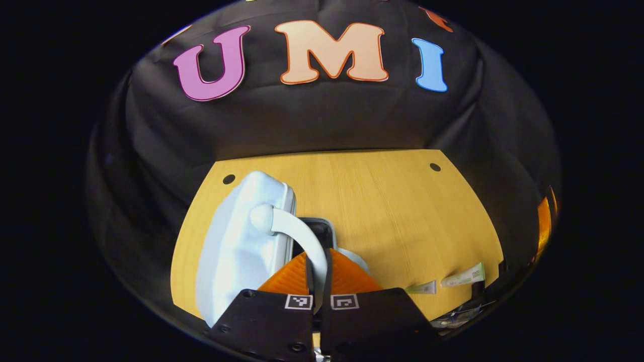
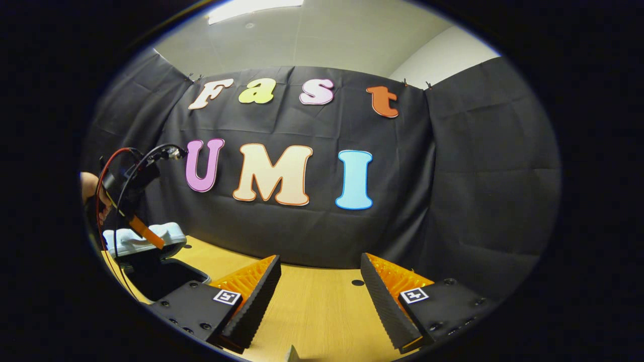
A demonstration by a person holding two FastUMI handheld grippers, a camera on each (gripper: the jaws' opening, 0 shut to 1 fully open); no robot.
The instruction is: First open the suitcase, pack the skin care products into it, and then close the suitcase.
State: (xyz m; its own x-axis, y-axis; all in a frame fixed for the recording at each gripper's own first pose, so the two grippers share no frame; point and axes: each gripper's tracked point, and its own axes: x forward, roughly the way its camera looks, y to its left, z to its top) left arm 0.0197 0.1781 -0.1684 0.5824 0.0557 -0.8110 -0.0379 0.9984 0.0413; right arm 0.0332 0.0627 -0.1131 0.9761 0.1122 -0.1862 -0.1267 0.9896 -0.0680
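Holding the curved white handle [image 1: 302,236] of the suitcase lid [image 1: 241,246], the left gripper [image 1: 318,281] has its jaws pressed together on both sides of the handle strap, with almost no gap between them. In the left gripper view the pale, white-blue lid is lifted and stands tilted toward the left, and behind the handle a dark opening of the suitcase [image 1: 317,231] can be seen. The suitcase sits on the left part of the wooden worktop [image 1: 392,211].

Two small skin care tubes lie on the worktop to the right of the suitcase, well apart from it, near the front edge. The nearer tube [image 1: 421,287] is smaller, and the second tube [image 1: 464,276] lies just beside it, a little further to the right. Both are lying flat and nothing touches them.

In the right gripper view the right gripper [image 2: 318,296] has its jaws wide apart and holds nothing; bare worktop [image 2: 312,301] shows between the fingers. This gripper is raised above the worktop and looks toward the black cloth wall [image 2: 453,201]. At the far left of this view the left gripper [image 2: 146,234] shows with red and black cables [image 2: 121,166] and a part of the hand [image 2: 93,193] that holds it. There the lid [image 2: 143,239] is raised above the dark inside of the open suitcase [image 2: 161,279].
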